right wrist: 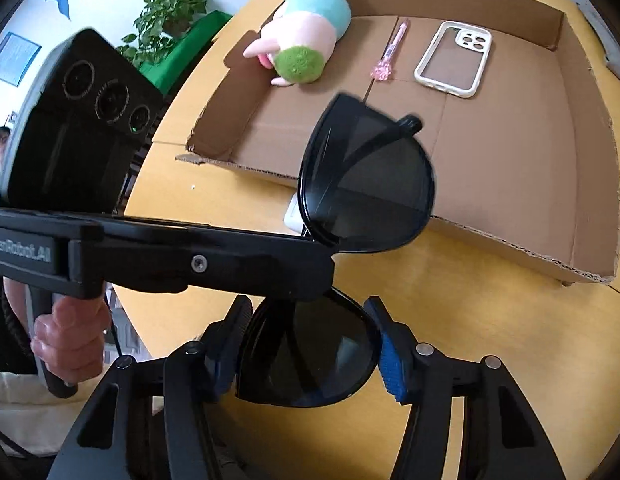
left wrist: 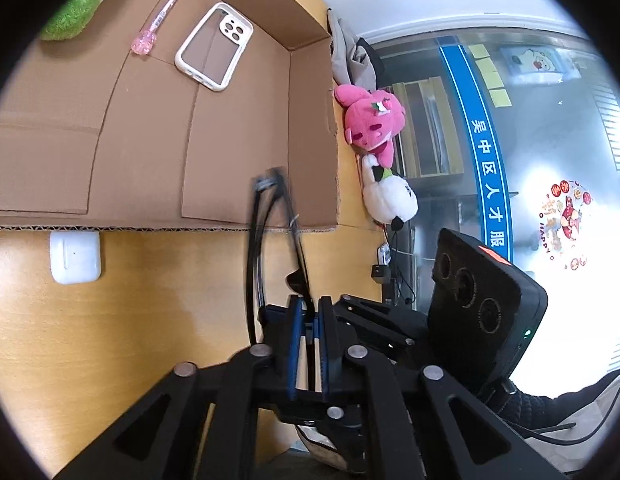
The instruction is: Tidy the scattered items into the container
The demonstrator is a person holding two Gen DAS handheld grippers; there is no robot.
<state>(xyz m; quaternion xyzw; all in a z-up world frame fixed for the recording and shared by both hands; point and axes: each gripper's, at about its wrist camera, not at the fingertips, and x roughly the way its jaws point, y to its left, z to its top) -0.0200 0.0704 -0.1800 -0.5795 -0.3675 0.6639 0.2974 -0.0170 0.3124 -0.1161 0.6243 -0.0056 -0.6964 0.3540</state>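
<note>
Black sunglasses (right wrist: pixel 365 184) hang above the table in front of the cardboard box (right wrist: pixel 509 168). My left gripper (left wrist: pixel 308 322) is shut on their bridge (left wrist: pixel 298 280); it crosses the right wrist view (right wrist: pixel 317 252) from the left. My right gripper (right wrist: pixel 310 344) stands around the near lens (right wrist: pixel 306 356), its blue pads at the lens's two sides; I cannot tell if they touch. The box (left wrist: pixel 150 140) holds a phone case (right wrist: pixel 453 58), a pink pen (right wrist: pixel 391 52) and a plush toy (right wrist: pixel 306 36). A white earbud case (left wrist: pixel 74 257) lies on the table outside the box.
The yellow round table (right wrist: pixel 509 340) carries the box. A pink plush (left wrist: pixel 369 122) and a white plush (left wrist: pixel 387 194) sit beyond the box's right wall at the table edge. A green plant (right wrist: pixel 170 12) stands behind the table. A glass wall lies to the right.
</note>
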